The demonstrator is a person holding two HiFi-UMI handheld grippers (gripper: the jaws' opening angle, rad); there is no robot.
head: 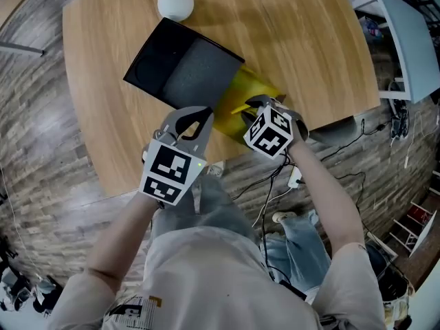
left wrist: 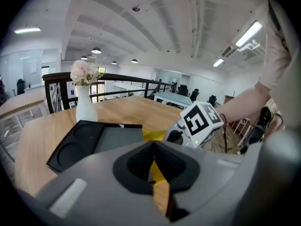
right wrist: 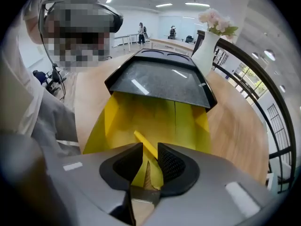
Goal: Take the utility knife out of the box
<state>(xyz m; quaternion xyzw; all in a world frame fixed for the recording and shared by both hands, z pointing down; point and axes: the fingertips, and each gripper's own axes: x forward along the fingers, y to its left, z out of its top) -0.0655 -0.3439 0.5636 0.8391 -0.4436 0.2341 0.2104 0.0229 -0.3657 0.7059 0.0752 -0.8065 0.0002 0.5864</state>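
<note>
A black box (head: 185, 71) lies on the round wooden table (head: 309, 60), with its yellow inner flaps (head: 251, 88) folded out toward me. No utility knife shows in any view. My right gripper (head: 251, 108) points steeply down over the yellow opening. In the right gripper view its jaws (right wrist: 149, 157) stand a little apart with a thin yellow flap edge (right wrist: 146, 145) running between them, and the pads are not seen pressing on it. My left gripper (head: 204, 113) hovers at the box's near edge, left of the right one. Its jaws (left wrist: 154, 147) are shut with nothing in them.
A white vase (head: 175, 2) with pink flowers (left wrist: 83, 72) stands at the table's far edge behind the box. The near table edge runs just under both grippers. Cables (head: 344, 146) lie on the floor to the right. A dark railing (right wrist: 244, 65) borders the table's far side.
</note>
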